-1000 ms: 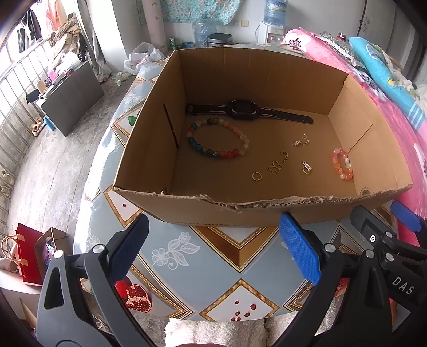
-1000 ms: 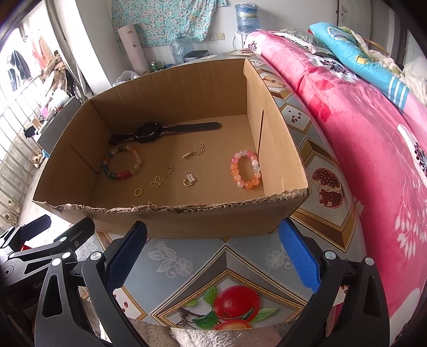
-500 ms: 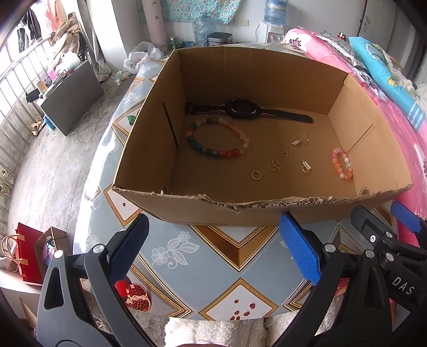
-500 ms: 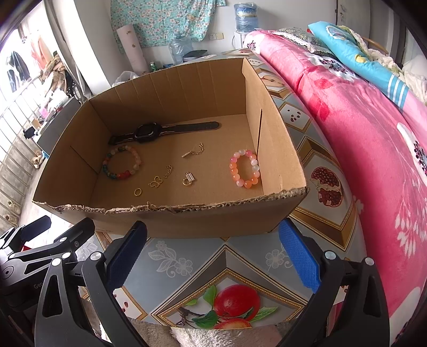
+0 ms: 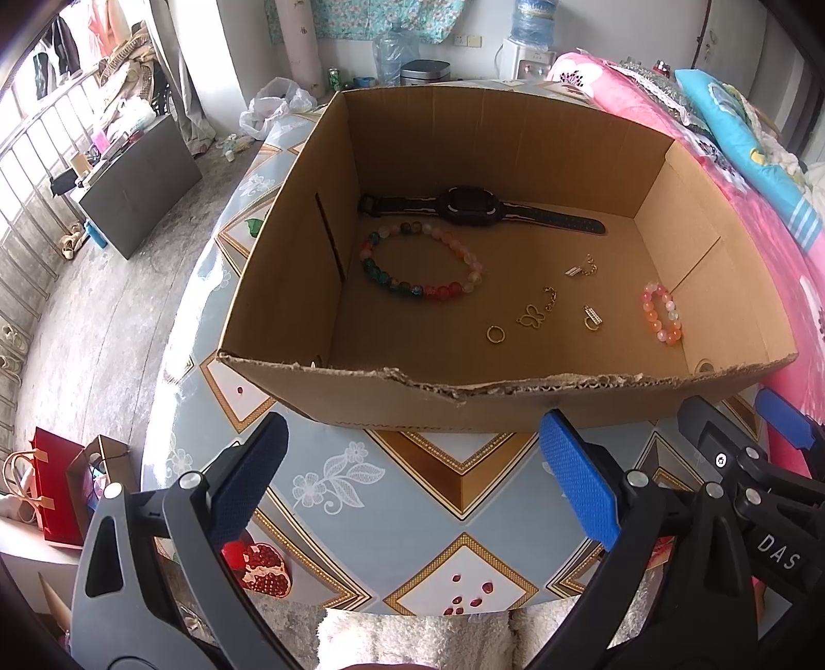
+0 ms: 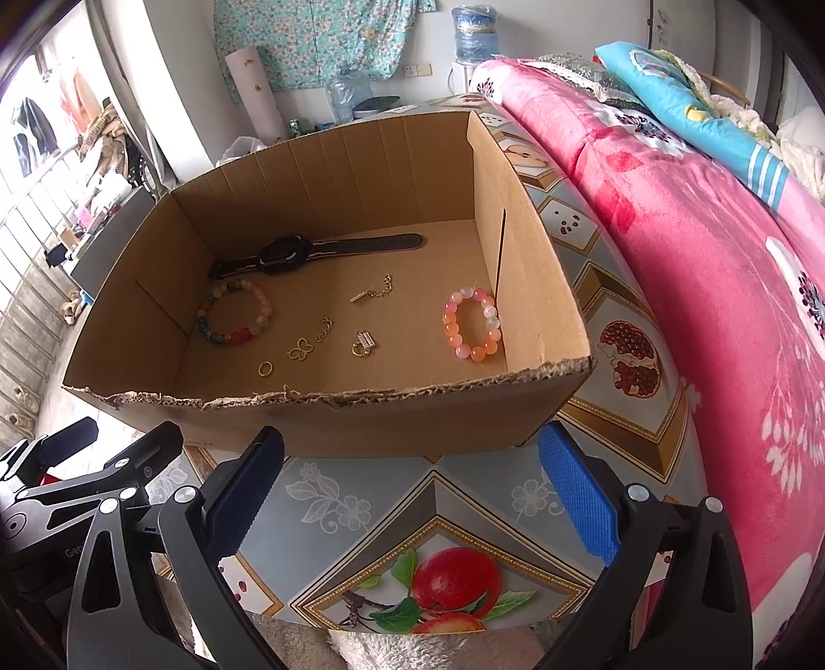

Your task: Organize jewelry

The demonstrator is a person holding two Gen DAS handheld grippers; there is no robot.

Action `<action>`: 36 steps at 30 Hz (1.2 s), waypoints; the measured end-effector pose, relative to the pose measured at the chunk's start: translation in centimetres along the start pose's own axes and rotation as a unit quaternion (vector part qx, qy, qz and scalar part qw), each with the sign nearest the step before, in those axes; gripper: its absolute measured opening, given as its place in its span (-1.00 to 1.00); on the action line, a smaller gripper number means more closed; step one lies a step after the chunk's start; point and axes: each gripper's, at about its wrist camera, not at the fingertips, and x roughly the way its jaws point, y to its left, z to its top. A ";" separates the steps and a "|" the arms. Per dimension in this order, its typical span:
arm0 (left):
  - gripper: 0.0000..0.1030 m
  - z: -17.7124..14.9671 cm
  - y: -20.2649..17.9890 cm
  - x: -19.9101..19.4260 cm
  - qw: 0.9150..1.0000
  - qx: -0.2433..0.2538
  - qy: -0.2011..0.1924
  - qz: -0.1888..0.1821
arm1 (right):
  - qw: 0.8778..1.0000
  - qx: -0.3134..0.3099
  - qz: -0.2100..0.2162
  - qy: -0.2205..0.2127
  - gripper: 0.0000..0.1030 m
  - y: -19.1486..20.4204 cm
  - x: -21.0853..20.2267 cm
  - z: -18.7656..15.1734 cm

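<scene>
Inside the box (image 5: 521, 391), the watch (image 5: 473, 206) lies along the back wall; both tongs (image 5: 412, 479) (image 6: 412, 484) gape empty.

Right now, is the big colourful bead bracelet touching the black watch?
Apart. In the left wrist view, a strip of bare cardboard shows between the colourful bead bracelet and the black watch behind it.

small gold charms (image 5: 536, 315) too small to identify, box's near floor hidden

A lived-in home bedroom. A bed with a pink floral blanket (image 6: 722, 288) lies right of the worktop (image 6: 361, 510). Clothes (image 5: 62, 41) hang far left, and a water dispenser (image 5: 533, 49) stands by the far wall.
</scene>
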 end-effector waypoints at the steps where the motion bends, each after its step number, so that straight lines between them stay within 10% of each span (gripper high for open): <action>1: 0.83 0.1 0.0 0.0 1.000 0.000 0.000 0.000 | 1.000 0.000 0.000 0.000 0.87 0.0 0.0 0.0; 36: 0.82 -0.2 0.0 0.1 1.000 -0.001 0.005 0.001 | 1.000 0.002 -0.001 0.001 0.87 0.0 0.1 -0.2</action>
